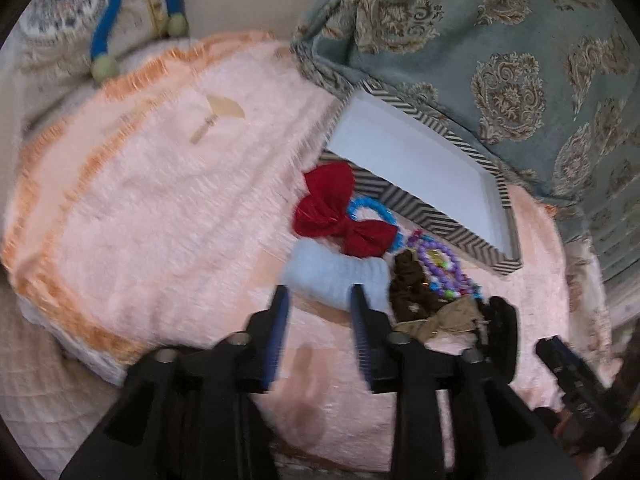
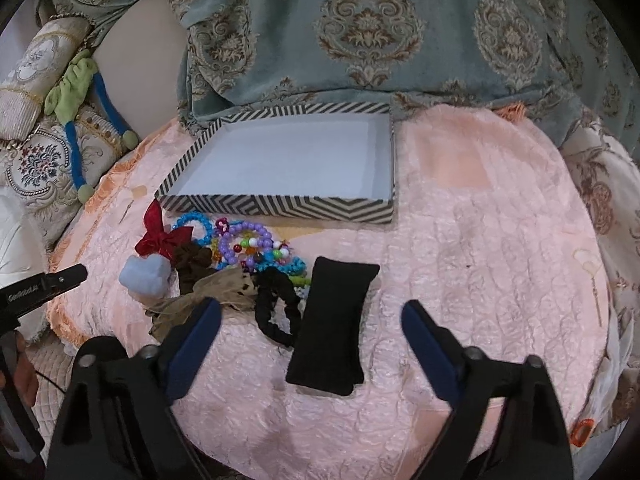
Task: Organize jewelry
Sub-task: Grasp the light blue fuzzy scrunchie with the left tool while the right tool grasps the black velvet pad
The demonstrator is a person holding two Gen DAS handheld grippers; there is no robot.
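1. The left claw (image 1: 320,300) stood part open and empty, its tips just short of the pale blue scrunchie (image 1: 340,276); closing early would pinch only the pink plush cover (image 1: 160,200).
2. The right claw (image 2: 312,312) gaped wide, holding nothing, with the black pouch (image 2: 332,328) between its fingers.
3. At its eleven o'clock the tangled beaded bracelets (image 2: 248,248) and black hair tie (image 2: 276,312) could have snagged and dragged along.
4. The striped box (image 2: 280,204) at twelve o'clock lay empty.
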